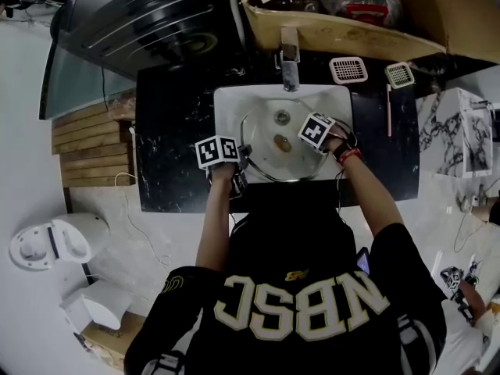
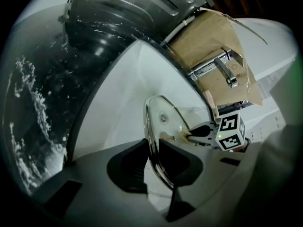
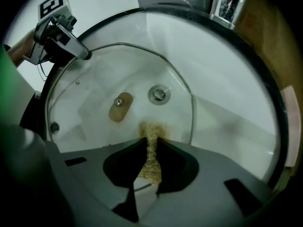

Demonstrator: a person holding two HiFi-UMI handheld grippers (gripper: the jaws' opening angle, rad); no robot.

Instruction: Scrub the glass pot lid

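Note:
The glass pot lid [image 1: 258,170] lies tilted in the white sink [image 1: 230,104], its brown knob [image 1: 283,142] showing through the glass. My left gripper [image 1: 242,166] is shut on the lid's metal rim at the near left. In the left gripper view the lid [image 2: 163,122] stands edge-on, with the left gripper [image 2: 152,162] clamping the rim. My right gripper [image 1: 314,141] points down over the lid's right side. The right gripper [image 3: 150,157] is shut on a tan scouring pad [image 3: 151,136], whose tip rests on the lid [image 3: 94,103] near the knob [image 3: 120,107].
A chrome faucet [image 1: 290,65] rises behind the basin, and the drain [image 3: 159,94] sits under the lid. A pink strainer [image 1: 348,69], a green one [image 1: 399,74] and a pink stick [image 1: 388,112] lie on the black counter [image 1: 172,131]. A cardboard box [image 1: 351,33] stands behind.

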